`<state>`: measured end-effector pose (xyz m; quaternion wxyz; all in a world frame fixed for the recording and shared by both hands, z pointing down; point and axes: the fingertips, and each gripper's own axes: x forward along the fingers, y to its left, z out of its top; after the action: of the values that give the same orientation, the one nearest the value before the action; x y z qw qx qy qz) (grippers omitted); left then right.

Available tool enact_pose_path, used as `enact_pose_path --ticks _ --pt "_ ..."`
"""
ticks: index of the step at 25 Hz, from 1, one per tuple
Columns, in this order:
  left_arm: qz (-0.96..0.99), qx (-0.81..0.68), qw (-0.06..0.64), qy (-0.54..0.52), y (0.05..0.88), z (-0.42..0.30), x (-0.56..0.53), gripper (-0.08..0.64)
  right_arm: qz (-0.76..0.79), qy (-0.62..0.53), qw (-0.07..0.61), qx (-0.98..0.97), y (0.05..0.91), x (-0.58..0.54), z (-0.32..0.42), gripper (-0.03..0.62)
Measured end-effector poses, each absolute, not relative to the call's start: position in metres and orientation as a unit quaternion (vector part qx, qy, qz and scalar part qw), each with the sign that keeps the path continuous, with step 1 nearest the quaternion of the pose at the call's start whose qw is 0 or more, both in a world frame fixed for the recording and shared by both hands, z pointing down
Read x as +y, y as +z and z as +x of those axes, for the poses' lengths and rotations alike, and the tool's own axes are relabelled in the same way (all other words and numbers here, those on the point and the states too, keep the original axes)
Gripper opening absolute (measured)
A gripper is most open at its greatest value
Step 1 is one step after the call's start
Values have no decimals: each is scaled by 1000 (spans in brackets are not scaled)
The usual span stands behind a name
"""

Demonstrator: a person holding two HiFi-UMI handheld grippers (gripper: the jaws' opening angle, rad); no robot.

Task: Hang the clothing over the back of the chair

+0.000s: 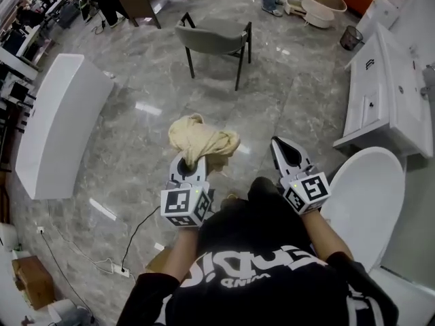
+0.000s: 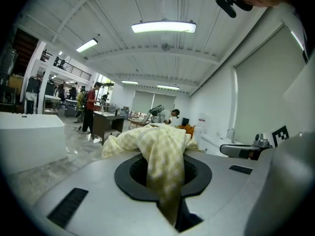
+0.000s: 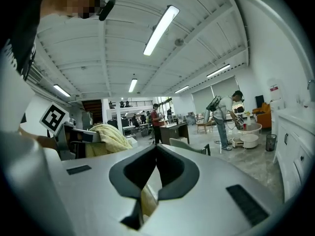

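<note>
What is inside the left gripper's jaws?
A yellow cloth, pinched by the left gripper and bunched up beyond its tips. A strip runs down through the oval gap; its lower end is hidden between the jaws.

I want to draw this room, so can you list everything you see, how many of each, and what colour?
clothing: one, pale yellow, bunched up in the left gripper
chair: one, grey with dark legs, ahead on the floor, nothing on it
bathtub: one, white, on the left
toilet: one, white, lower right
sink cabinet: one, white, along the right
bin: one, dark, top right
power strip: one, white, floor at lower left
left gripper: one, grey, shut on the clothing
right gripper: one, grey, jaws together, holding nothing
</note>
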<state>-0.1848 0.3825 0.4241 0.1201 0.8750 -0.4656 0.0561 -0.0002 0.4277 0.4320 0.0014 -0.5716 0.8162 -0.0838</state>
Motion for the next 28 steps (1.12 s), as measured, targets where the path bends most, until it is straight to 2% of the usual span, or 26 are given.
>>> enact_pose_path --ticks 14,28 --pt "882 -456 103 60 424 -188 324 58 -605 -99 29 789 437 384 11 14" --pt "886 -444 113 68 429 -158 239 58 -602 -112 27 790 443 298 34 14"
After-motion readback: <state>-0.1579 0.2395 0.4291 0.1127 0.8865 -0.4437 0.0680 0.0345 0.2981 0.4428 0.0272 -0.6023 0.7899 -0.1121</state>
